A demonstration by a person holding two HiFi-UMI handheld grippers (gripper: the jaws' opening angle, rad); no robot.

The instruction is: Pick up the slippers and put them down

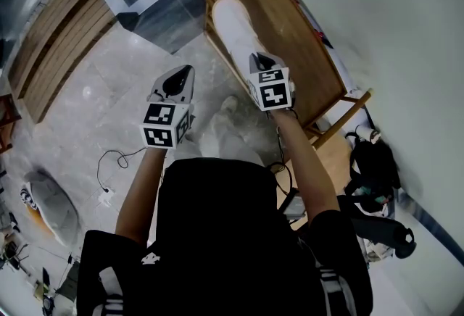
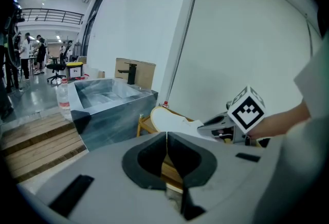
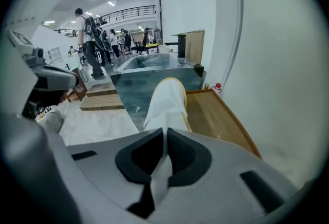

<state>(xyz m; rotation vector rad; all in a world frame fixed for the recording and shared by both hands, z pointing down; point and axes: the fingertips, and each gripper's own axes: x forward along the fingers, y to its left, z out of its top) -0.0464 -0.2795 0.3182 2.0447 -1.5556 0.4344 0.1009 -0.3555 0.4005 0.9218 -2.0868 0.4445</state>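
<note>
The right gripper (image 1: 259, 62) was clamped on the slipper (image 1: 233, 25), which ran along the table's (image 1: 293, 39) left edge. The left gripper (image 1: 176, 80) was closed and empty, over open floor (image 1: 109, 75).

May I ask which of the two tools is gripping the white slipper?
The right tool: its jaws pinch the fabric of the white slipper, while the left tool has its jaws shut with nothing between them.

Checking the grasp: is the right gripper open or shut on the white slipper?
Shut on it: the right gripper has its jaws pinched on the white slipper, fabric running between them.
</note>
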